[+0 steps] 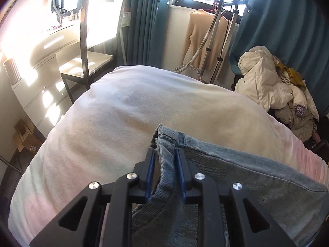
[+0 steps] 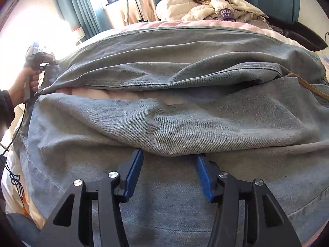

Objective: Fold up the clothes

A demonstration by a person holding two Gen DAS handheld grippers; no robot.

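Light blue jeans (image 2: pixel 164 65) lie across the pale pink-white duvet (image 1: pixel 123 113), one leg doubled over with a slit of duvet showing between the layers. In the left wrist view the hem corner of the jeans (image 1: pixel 166 140) stands up between the blue pads of my left gripper (image 1: pixel 165 151). The cloth rests on the right pad and a dark gap shows beside the left one. In the right wrist view my right gripper (image 2: pixel 169 154) is spread wide at the near folded edge, which bulges between its tips. A hand (image 2: pixel 22 82) holds the left gripper (image 2: pixel 36 58) at the jeans' far left end.
A heap of clothes with a cream puffer jacket (image 1: pixel 265 82) (image 2: pixel 205 6) sits beyond the bed's far corner. A black chair (image 1: pixel 84 47), a sunlit desk, a garment steamer stand (image 1: pixel 218 35) with a beige sweater and teal curtains (image 1: pixel 144 20) stand behind. A cardboard box (image 1: pixel 24 138) lies on the floor.
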